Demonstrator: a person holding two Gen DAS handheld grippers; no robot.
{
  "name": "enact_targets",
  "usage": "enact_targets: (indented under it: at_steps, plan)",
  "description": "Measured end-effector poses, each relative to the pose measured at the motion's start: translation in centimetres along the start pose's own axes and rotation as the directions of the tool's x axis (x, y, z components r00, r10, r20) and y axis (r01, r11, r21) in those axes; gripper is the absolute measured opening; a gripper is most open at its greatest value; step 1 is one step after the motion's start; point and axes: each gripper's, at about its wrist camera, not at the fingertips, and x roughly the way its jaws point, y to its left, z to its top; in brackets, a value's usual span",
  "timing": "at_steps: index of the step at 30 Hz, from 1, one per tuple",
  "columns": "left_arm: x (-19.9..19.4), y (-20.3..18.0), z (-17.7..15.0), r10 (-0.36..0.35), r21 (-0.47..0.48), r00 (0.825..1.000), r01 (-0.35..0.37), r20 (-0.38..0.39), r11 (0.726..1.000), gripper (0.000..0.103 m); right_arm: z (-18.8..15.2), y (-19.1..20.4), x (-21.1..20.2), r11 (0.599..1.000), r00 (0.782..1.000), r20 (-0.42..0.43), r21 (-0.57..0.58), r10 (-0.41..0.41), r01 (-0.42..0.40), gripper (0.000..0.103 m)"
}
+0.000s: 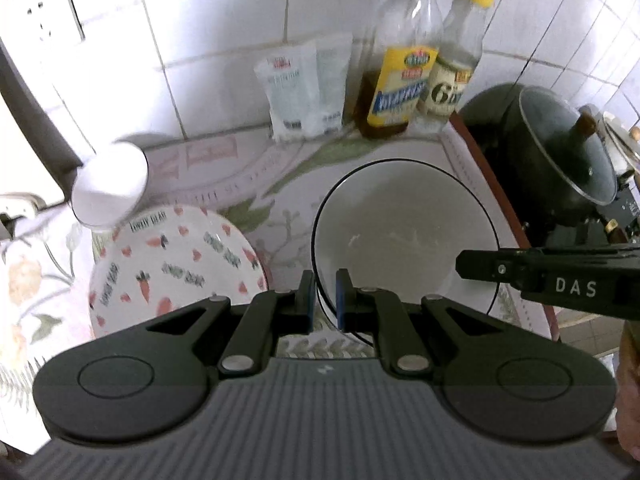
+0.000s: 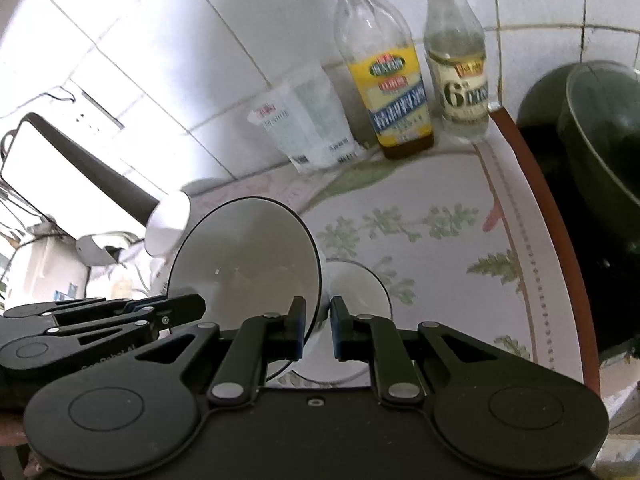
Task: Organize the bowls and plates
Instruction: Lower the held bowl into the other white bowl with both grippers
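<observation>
Both grippers, left gripper [image 1: 325, 296] and right gripper [image 2: 319, 328], pinch opposite rims of a black-edged white bowl [image 1: 404, 236] above a floral tablecloth [image 1: 280, 184].

white bowl with thin black rim [image 1: 404, 232]: large, inside plain with faint smears; in the right wrist view [image 2: 248, 264] it stands tilted, mouth toward the camera. carrot-and-heart plate [image 1: 176, 268]: white, printed with orange carrots, pink hearts and dark lettering, lying just left of the bowl on the floral cloth. small white bowl [image 2: 356, 292]: black-rimmed, just right of and partly behind the tilted bowl.
</observation>
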Motion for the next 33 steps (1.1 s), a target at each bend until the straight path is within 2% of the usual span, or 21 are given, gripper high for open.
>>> enact_targets:
  at_steps: [5,20,33]
  plan:
    - [2.1,-0.2,-1.6,-0.016,-0.029,0.999,0.015,-0.039,0.999,0.009,-1.2,-1.1,1.3,1.0,0.999,-0.017,-0.003,-0.03,0.03,0.017]
    - [6.4,0.4,-3.0,-0.037,-0.135,0.998,0.029,-0.057,0.99,0.009,-1.9,-2.5,5.0,0.997,0.998,-0.016,-0.05,-0.059,0.058,0.019]
    - [8.1,0.1,-2.4,-0.001,-0.104,0.995,-0.009,-0.102,0.995,0.011,-1.5,-2.2,6.9,0.988,0.994,-0.025,-0.12,-0.105,0.101,0.02]
